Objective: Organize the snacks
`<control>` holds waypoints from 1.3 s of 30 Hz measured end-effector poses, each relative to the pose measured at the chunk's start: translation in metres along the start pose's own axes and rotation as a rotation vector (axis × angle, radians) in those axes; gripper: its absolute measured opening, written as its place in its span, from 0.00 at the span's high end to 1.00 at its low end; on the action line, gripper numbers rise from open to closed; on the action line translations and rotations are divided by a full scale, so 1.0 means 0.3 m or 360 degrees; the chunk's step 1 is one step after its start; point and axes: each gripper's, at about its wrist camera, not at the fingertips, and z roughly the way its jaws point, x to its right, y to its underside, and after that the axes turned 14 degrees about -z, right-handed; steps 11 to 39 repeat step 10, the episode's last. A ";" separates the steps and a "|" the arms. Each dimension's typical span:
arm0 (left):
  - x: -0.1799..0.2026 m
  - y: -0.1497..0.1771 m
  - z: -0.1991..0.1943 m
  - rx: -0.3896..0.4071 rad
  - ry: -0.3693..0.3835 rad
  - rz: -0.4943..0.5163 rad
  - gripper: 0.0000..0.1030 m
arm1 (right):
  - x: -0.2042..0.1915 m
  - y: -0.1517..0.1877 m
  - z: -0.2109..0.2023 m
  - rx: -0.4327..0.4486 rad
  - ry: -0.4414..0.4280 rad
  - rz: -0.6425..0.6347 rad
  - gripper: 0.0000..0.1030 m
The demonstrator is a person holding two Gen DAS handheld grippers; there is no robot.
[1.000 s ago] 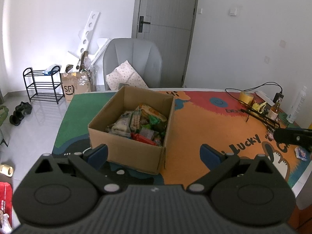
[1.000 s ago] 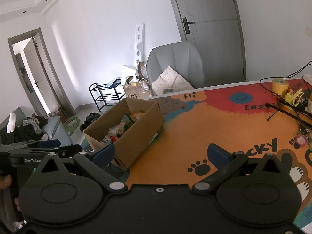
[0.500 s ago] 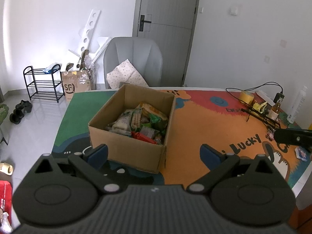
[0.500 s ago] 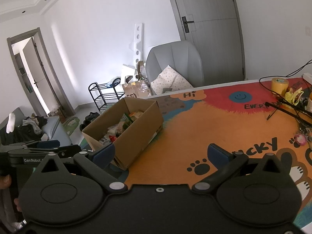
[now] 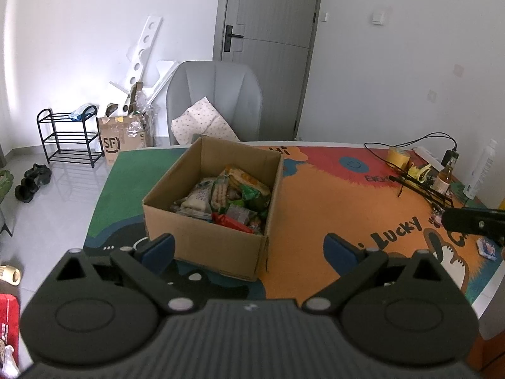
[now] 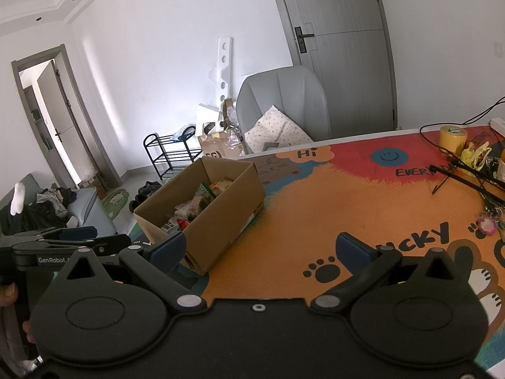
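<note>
An open cardboard box [image 5: 205, 243] stands on the colourful table mat, holding several snack packets [image 5: 227, 199] in green, white and red wrappers. My left gripper [image 5: 249, 249] is open and empty, held above the table's near edge just in front of the box. My right gripper [image 6: 262, 249] is open and empty, to the right of the box [image 6: 227, 208], over the orange part of the mat. The left gripper's body [image 6: 63, 246] shows at the left edge of the right wrist view. The right gripper's finger [image 5: 473, 221] shows at the right edge of the left wrist view.
A yellow tape roll [image 6: 453, 135], cables, a black stand [image 6: 467, 177] and small bottles [image 5: 443, 177] clutter the table's far right. A small blue-white packet [image 5: 487, 248] lies near the right edge. A grey chair [image 5: 217, 101] stands behind the table.
Both views have shifted slightly; the box sits a little lower and nearer in the left wrist view. Both grippers stay open and empty.
</note>
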 end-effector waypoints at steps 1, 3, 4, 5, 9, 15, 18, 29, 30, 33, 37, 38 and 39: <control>0.000 0.000 0.000 0.0001 0.0000 0.0001 0.03 | 0.000 0.000 0.000 0.0000 0.0000 0.0000 0.00; 0.001 -0.001 -0.002 0.0004 0.0002 0.0005 0.03 | 0.000 0.000 0.000 0.0000 0.0000 0.0000 0.00; 0.002 -0.001 -0.004 0.0008 0.0004 0.0009 0.03 | 0.000 0.000 0.000 -0.0001 0.0000 0.0001 0.00; 0.002 -0.001 -0.004 0.0012 0.0006 0.0012 0.03 | 0.000 0.000 0.000 0.0000 0.0000 0.0001 0.00; 0.003 -0.003 -0.002 0.0009 0.0016 0.0012 0.03 | 0.000 0.003 0.001 0.0001 0.0004 0.0008 0.00; 0.000 -0.005 -0.002 0.0007 0.0021 0.0011 0.03 | -0.001 0.004 0.001 0.0002 0.0006 0.0009 0.00; 0.000 -0.005 -0.002 0.0007 0.0021 0.0011 0.03 | -0.001 0.004 0.001 0.0002 0.0006 0.0009 0.00; 0.000 -0.005 -0.002 0.0007 0.0021 0.0011 0.03 | -0.001 0.004 0.001 0.0002 0.0006 0.0009 0.00; 0.000 -0.005 -0.002 0.0007 0.0021 0.0011 0.03 | -0.001 0.004 0.001 0.0002 0.0006 0.0009 0.00; 0.000 -0.005 -0.002 0.0007 0.0021 0.0011 0.03 | -0.001 0.004 0.001 0.0002 0.0006 0.0009 0.00; 0.000 -0.005 -0.002 0.0007 0.0021 0.0011 0.03 | -0.001 0.004 0.001 0.0002 0.0006 0.0009 0.00; 0.000 -0.005 -0.002 0.0007 0.0021 0.0011 0.03 | -0.001 0.004 0.001 0.0002 0.0006 0.0009 0.00; 0.000 -0.005 -0.002 0.0007 0.0021 0.0011 0.03 | -0.001 0.004 0.001 0.0002 0.0006 0.0009 0.00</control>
